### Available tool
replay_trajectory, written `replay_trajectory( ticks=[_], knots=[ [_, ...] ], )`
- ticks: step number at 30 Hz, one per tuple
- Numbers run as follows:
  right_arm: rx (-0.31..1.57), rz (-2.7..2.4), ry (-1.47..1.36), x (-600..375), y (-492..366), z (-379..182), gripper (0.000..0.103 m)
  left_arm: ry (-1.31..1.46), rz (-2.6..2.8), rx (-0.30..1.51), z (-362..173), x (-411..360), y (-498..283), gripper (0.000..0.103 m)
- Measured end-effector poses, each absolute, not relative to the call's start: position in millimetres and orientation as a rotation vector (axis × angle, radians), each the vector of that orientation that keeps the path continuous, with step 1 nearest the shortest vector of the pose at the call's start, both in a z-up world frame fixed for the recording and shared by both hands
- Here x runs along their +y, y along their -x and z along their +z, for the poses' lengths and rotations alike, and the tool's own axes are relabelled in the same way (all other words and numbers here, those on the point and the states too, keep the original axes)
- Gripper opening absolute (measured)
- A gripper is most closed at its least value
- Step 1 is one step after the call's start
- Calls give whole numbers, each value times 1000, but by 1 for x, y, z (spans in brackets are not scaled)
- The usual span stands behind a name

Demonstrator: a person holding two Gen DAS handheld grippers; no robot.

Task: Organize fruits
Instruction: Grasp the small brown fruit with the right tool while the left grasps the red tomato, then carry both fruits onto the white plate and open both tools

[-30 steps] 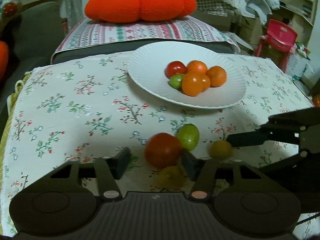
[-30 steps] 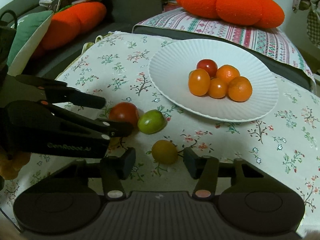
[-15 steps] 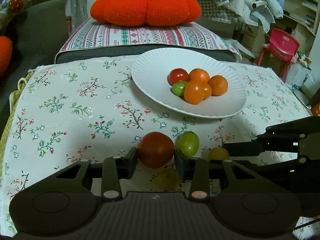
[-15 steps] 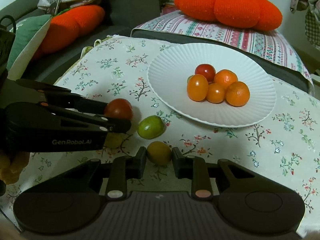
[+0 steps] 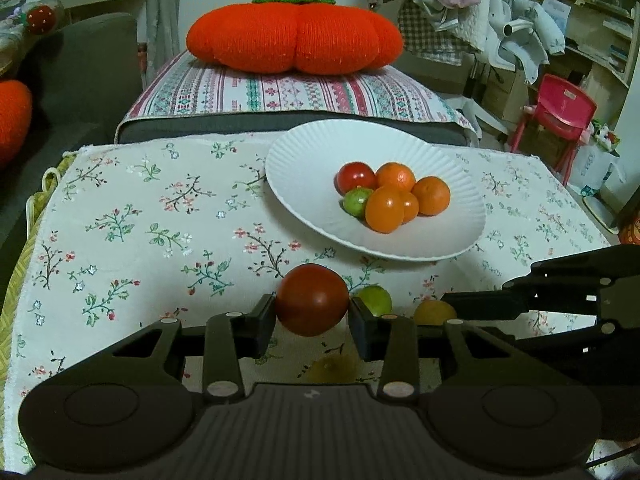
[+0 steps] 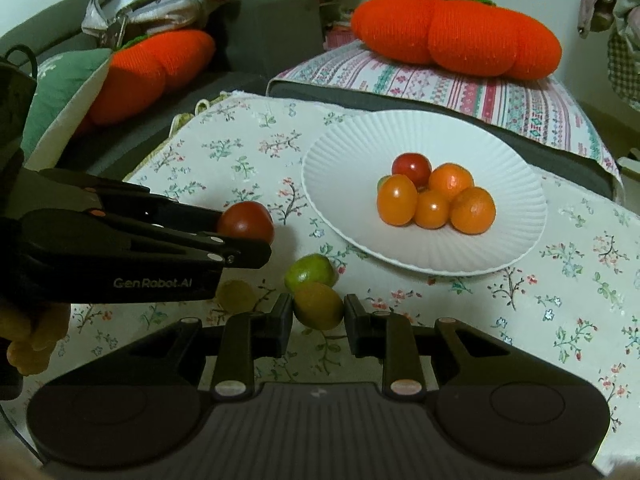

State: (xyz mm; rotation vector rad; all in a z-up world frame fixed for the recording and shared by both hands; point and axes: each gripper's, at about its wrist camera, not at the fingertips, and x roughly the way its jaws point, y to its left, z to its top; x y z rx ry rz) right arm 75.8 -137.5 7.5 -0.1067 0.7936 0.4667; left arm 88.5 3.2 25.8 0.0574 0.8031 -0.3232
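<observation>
The red tomato is clamped by the left gripper, the yellow-green tomato by the right gripper; a smooth round fruit could be squeezed out and rolled across the floral cloth toward its near edge.

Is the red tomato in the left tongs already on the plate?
No, the red tomato sits between the left tongs, short of the plate.

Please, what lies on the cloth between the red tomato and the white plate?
Nothing: between red tomato and white plate only bare floral cloth shows, clearest in the right wrist view.
</observation>
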Motion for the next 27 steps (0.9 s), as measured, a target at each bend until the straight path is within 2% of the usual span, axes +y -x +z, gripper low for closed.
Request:
replay_trajectory(
  ticks=[16, 27],
  knots=[
    [712, 460, 53, -147, -75, 23, 25, -11, -317, 762, 37, 8, -94, 18],
    [657, 355, -33, -187, -93, 37, 25, 6, -339, 709, 42, 3, -110, 18]
  ],
)
